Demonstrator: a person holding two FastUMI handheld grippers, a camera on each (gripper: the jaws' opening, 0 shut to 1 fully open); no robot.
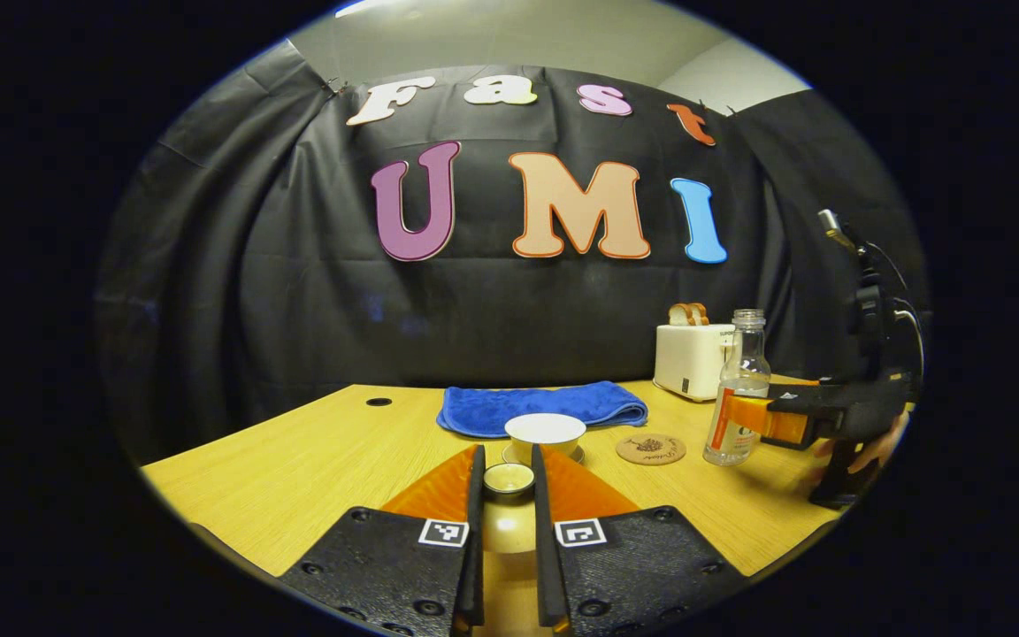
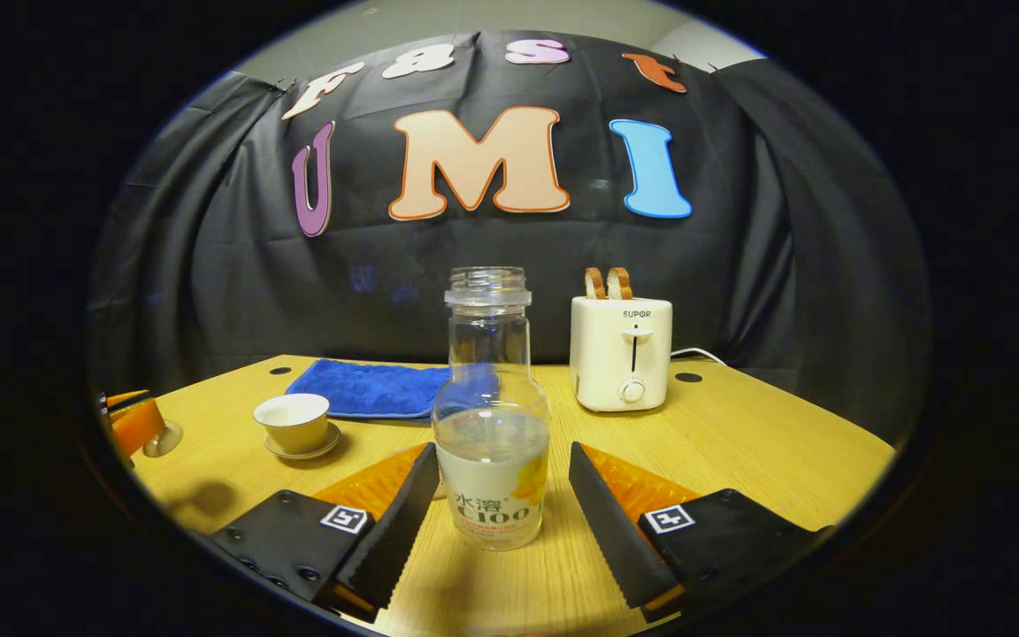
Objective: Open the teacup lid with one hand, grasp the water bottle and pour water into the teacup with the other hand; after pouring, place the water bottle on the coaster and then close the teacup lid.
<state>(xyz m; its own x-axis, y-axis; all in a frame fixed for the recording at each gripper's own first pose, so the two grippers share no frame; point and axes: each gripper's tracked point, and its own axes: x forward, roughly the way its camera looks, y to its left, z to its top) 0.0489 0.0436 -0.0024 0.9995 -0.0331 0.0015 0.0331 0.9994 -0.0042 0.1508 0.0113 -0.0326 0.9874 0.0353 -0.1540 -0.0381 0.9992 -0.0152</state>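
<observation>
Left gripper (image 1: 508,482) clamped on the teacup lid (image 1: 509,479), lifted near the open teacup (image 1: 545,434). Right gripper (image 2: 501,482) open, jaws flanking the uncapped water bottle (image 2: 492,425) without touching. Risk: off-centre squeeze tipping the bottle and spilling onto the desk (image 2: 739,442). One teacup, one lid, one bottle, one coaster (image 1: 650,448), one blue towel (image 1: 545,405), one toaster (image 2: 621,352).

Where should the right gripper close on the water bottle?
On the water bottle's wide labelled lower body, coming in level from the near side, where the open right gripper already straddles it. It stands upright and uncapped; the narrow neck offers less hold.
</observation>
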